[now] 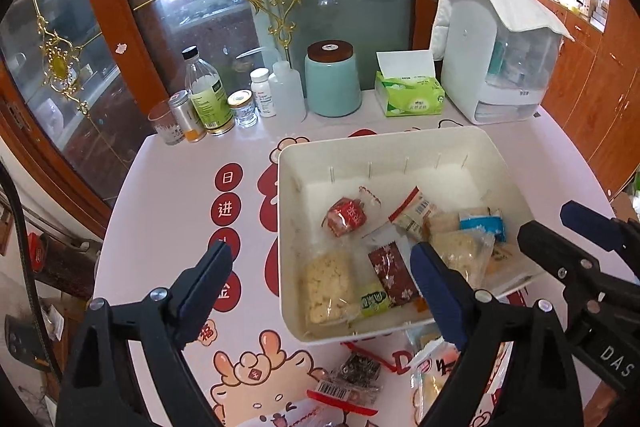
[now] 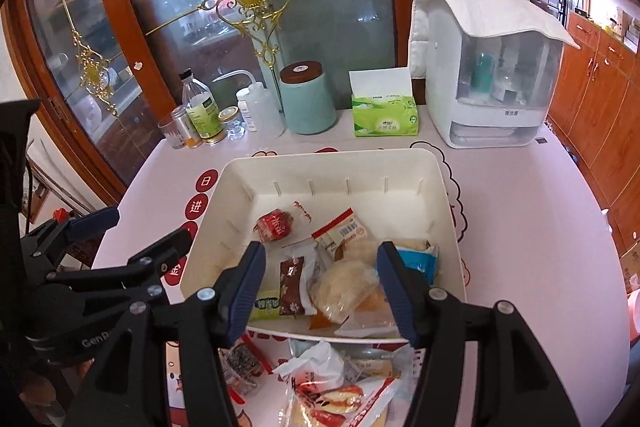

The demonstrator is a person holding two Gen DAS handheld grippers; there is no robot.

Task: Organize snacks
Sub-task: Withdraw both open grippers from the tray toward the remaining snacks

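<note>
The left gripper (image 1: 320, 279) hangs with jaws wide apart and nothing between them, over the near left corner of the white bin (image 1: 400, 143) on the table (image 1: 168, 195). Wrapped snacks (image 1: 346, 217) lie inside the bin. A dark snack packet (image 1: 354, 379) lies on the table just before it.

Bin (image 2: 448, 211) far half bare, open from above; bottles (image 2: 200, 115) and sterilizer (image 2: 492, 87) (rear edge) block beyond.
</note>
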